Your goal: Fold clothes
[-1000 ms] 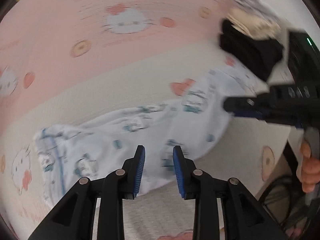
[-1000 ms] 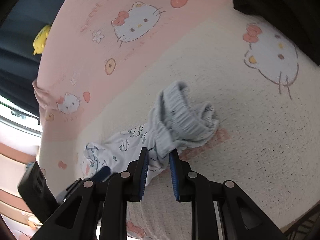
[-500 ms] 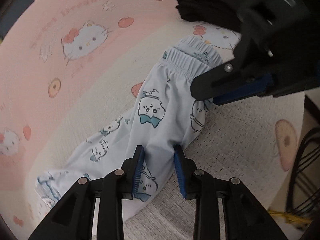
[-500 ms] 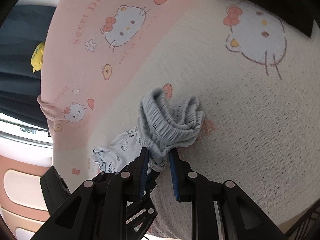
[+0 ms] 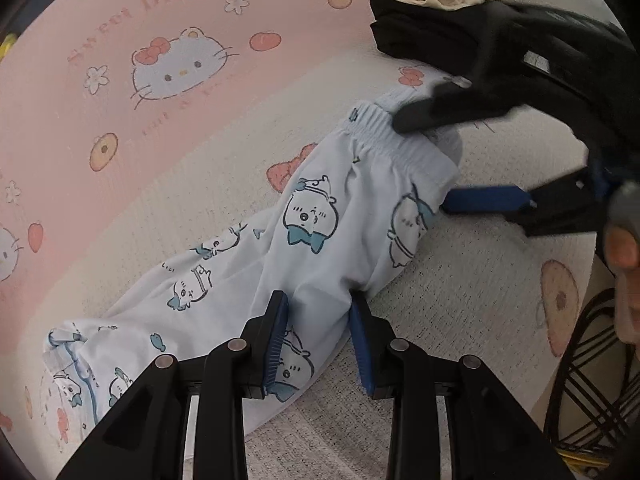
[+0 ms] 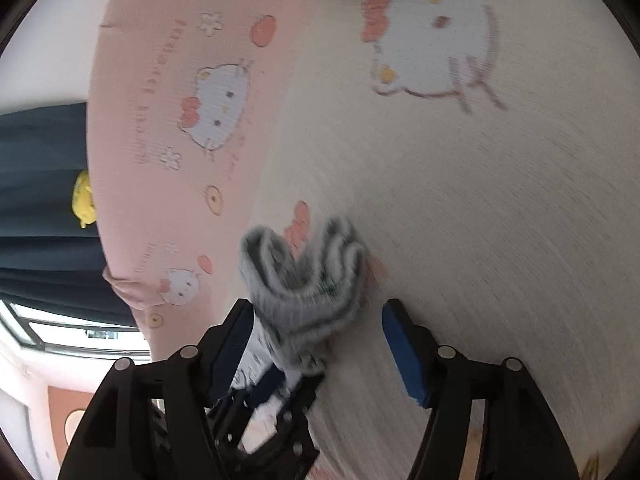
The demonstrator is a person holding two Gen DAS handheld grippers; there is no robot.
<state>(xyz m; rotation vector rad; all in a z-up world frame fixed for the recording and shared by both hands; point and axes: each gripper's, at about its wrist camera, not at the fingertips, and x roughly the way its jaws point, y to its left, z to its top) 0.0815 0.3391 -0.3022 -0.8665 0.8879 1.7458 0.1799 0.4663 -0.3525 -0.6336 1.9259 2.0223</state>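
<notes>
Pants: pale blue, cartoon print, stretched flat on the blanket; waistband far end, leg cuff near.
Left gripper: part open, fingers straddling a pant leg, cloth between them.
Right gripper: spread wide at the waistband, seemingly no grip; blurred.
Room: bare blanket beside pants; dark folded clothes beyond waistband.
</notes>
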